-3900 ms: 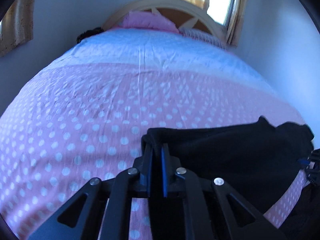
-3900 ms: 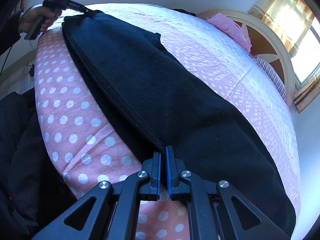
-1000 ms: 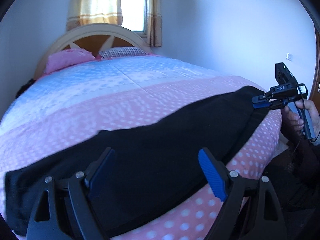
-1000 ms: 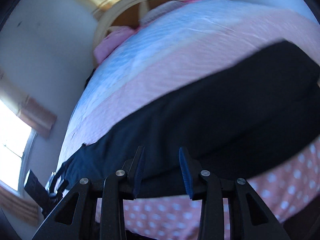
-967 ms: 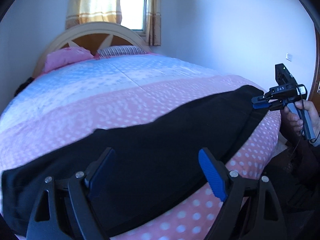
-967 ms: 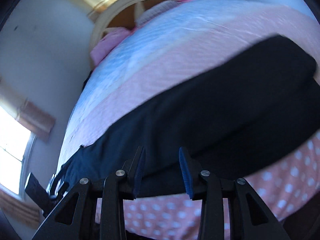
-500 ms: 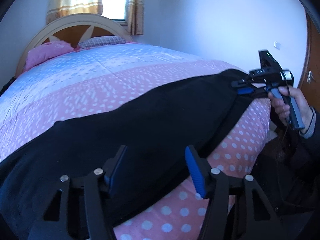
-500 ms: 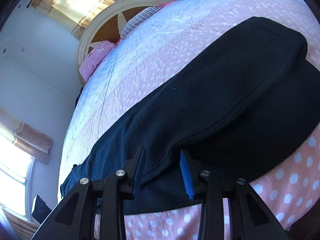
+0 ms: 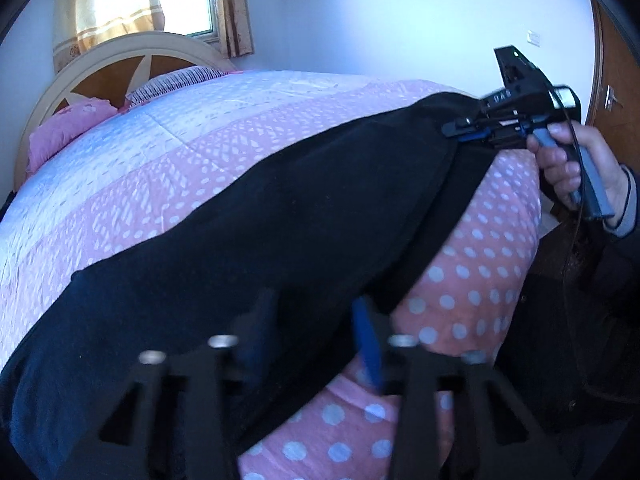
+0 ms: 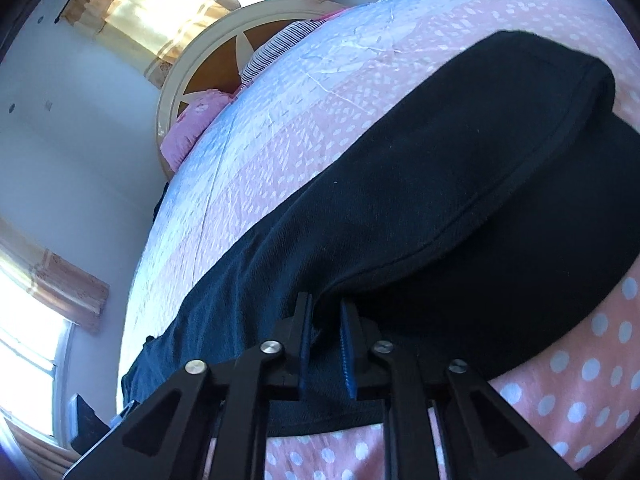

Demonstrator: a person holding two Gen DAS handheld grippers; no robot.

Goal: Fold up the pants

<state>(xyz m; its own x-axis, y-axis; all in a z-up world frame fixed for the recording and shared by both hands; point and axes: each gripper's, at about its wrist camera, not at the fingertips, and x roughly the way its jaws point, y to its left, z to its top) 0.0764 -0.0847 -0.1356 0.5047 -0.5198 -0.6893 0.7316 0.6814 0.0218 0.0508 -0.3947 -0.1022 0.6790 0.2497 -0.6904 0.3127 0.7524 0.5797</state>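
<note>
Black pants point(image 9: 280, 240) lie stretched along the near edge of a pink polka-dot bed cover point(image 9: 472, 280), one leg folded over the other. In the left wrist view my left gripper point(image 9: 316, 328) is blurred and open, its fingers straddling the pants' near edge around mid-length. My right gripper point(image 9: 460, 132), held by a hand point(image 9: 568, 176), sits at the far end of the pants. Seen from the right wrist, the right gripper point(image 10: 325, 340) has its blue pads drawn close, with a bunch of the pants point(image 10: 440, 200) pinched between them.
The bed runs back to a round wooden headboard point(image 9: 112, 64) with a pink pillow point(image 9: 60, 136) and a striped one point(image 9: 176, 80). Curtained windows sit behind it. A wooden door point(image 9: 616, 100) and the person's dark clothing stand at the right, off the bed.
Both grippers had let go and opened wide. Over the last second the left fingers narrowed around the pants' edge, and the right fingers closed onto the fabric.
</note>
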